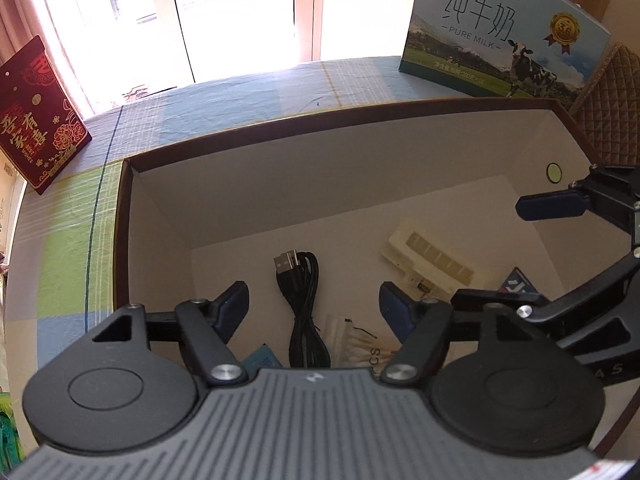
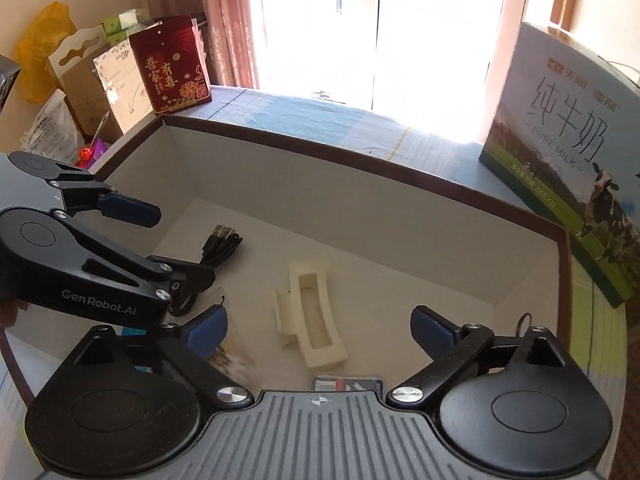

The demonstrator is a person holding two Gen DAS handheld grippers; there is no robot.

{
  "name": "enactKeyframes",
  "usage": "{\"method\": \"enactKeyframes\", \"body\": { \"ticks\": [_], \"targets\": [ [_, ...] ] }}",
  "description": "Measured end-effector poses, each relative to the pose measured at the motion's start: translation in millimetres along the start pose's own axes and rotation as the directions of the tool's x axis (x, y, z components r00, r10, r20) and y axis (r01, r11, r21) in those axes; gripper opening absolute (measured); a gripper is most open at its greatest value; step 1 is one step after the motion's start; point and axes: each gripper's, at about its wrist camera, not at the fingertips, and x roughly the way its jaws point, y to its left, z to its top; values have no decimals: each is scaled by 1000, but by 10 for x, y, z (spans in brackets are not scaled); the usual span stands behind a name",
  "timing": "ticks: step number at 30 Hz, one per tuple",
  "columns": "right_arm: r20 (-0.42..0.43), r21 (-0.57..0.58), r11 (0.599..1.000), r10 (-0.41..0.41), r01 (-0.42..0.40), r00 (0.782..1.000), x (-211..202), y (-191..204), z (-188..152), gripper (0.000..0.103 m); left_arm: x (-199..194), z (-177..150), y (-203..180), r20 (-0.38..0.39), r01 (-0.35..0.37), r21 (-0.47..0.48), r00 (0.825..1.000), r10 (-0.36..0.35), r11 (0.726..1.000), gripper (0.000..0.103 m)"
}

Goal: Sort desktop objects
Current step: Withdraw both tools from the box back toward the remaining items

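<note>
Both tongs, left gripper (image 1: 314, 306) and right gripper (image 2: 318, 330), are wide open and could bump above the bundled black cable (image 1: 302, 300) and cream plastic clip (image 2: 316, 316)

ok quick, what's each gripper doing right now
left gripper: open, holding nothing, over the cable in the box.
right gripper: open, holding nothing, over the clip.

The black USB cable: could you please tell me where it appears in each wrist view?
Left wrist view: the black USB cable lies centre frame on the box floor, between the left gripper fingers.
Right wrist view: it lies left of centre, beside the left gripper.
Shared landmark: the cream hair clip.
</note>
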Motion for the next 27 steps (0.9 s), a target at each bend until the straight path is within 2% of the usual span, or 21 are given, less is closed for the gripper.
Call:
{"method": "enactKeyframes", "body": {
  "ticks": [4,12,27],
  "targets": [
    [32,28,1000,-6,5,999,-168,-15,-48,101,-166,-44,-77,32,-13,18,999,13,1000,79],
    [88,57,998,-35,30,995,-495,52,-143,101,-550,-131,-185,88,-9,16,996,8,1000,85],
    [159,101,995,-44,28,986,-1076,276,-349,101,-1225,-446,-323,150,-72,-22,986,75,997,91]
  ]
}}
